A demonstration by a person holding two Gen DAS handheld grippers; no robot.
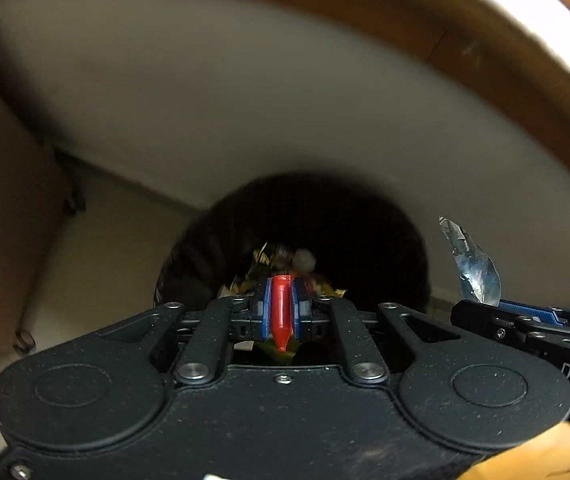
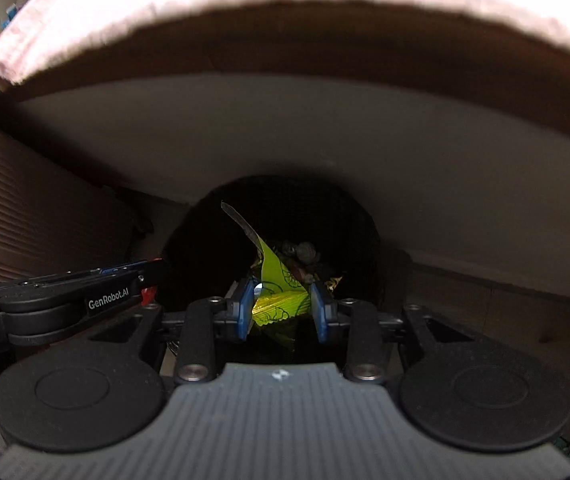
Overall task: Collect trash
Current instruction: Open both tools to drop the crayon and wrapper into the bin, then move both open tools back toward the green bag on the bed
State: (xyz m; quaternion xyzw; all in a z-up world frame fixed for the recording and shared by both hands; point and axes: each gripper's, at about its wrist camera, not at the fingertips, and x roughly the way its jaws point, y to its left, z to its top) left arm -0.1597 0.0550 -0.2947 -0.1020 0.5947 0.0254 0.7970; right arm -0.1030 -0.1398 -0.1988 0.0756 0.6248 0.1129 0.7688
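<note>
A red crayon-shaped piece [image 1: 280,312] is clamped between the blue pads [image 1: 263,307] of the left gripper [image 1: 281,300]; the jaws are drawn in narrow on it, with its pointed end directed back toward the camera. A yellow-green wrapper [image 2: 281,300] with dark printed outlines is pinched between the blue pads [image 2: 245,308] of the right gripper [image 2: 283,306]; the jaws are set at a moderate gap, filled by the crumpled sheet. A silvery strip of the same wrapper is seen rising up and to the left above the pads.

In the left wrist view, that wrapper [image 1: 473,264] appears only as a pale, foil-like flap standing up from the right gripper [image 1: 517,312] at the right edge.

Both grippers are pointed steeply downward at the mouth of a black trash bin [image 1: 365,232], also seen in the right wrist view [image 2: 205,248]. Both held items are placed over the opening. Trash is already visible inside: gold foil scraps [image 1: 263,258] and a greyish crumpled lump [image 1: 304,260].

The left gripper body [image 2: 85,300] is seen side-on at the left of the right wrist view, beside the bin mouth.

A pale floor [image 1: 125,240] surrounds the bin. A brown table edge [image 2: 325,40] is arched across the top of both views. The left wrist view is blurred.
</note>
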